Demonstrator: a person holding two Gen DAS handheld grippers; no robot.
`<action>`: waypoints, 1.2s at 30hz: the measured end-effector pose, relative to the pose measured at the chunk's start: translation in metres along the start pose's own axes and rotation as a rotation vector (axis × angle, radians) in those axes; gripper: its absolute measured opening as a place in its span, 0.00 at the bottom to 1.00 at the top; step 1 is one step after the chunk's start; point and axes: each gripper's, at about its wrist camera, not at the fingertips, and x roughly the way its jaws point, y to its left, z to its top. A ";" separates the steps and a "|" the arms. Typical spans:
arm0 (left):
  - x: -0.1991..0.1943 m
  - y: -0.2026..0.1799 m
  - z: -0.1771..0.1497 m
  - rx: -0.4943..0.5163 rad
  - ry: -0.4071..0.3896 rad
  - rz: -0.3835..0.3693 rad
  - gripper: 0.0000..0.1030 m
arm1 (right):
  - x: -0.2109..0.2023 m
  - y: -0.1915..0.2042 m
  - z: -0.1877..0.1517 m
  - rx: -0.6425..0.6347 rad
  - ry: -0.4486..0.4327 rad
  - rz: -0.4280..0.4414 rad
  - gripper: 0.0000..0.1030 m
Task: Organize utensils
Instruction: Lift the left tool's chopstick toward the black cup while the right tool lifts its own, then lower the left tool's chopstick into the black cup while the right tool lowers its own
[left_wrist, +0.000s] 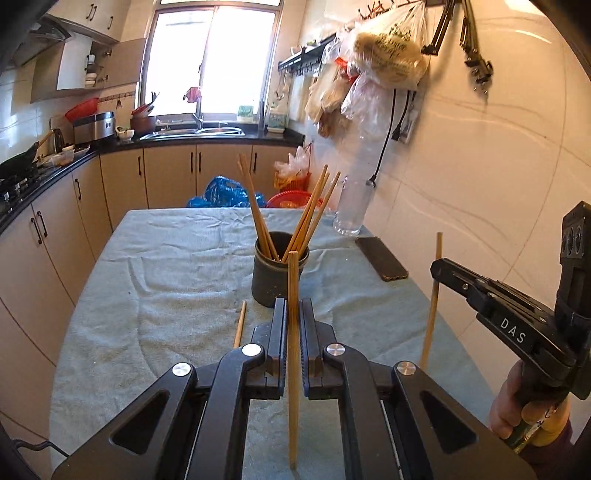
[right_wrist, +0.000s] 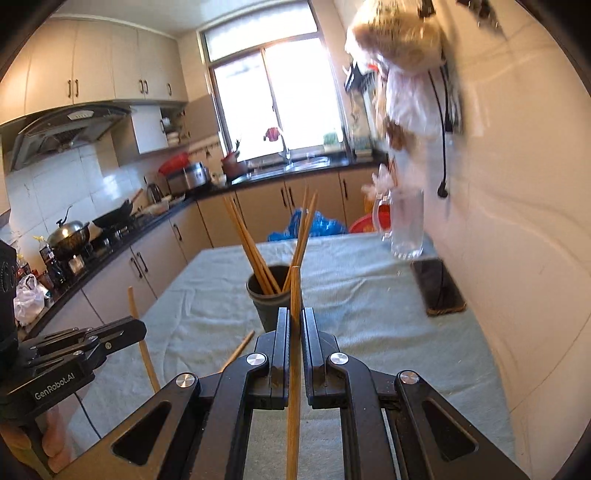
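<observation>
Left gripper clamped on one wooden chopstick, held upright between the two fingers, top end level with the rim of the dark cup. Right gripper likewise closed on a second chopstick, also upright, its tip in front of the cup. Seen from the left wrist camera, right gripper off to the right of the cup, gripping its chopstick partway along. Seen from the right wrist camera, left gripper to the left of the cup, its chopstick leaning slightly.

Cup standing near the middle of the table, on the pale blue-green towel. Inside the cup, more chopsticks fanned out: one pair leaning left, a bunch leaning right. One loose chopstick lying flat on the towel, just in front of the cup and a little to its left; partly hidden behind the gripper in the right wrist camera.

To the right of the cup, a dark phone flat on the towel. Beyond the phone, a clear bottle upright by the wall. Kitchen counter and sink well behind the cup, under the window.
</observation>
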 end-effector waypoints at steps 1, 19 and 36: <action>-0.004 -0.001 0.000 0.001 -0.008 -0.001 0.05 | -0.005 0.001 0.001 -0.002 -0.016 0.001 0.06; -0.010 -0.004 0.023 0.034 -0.058 0.028 0.05 | -0.017 0.009 0.023 -0.040 -0.103 -0.015 0.06; -0.015 0.004 0.082 0.034 -0.137 0.019 0.05 | -0.005 0.013 0.057 -0.056 -0.127 -0.001 0.06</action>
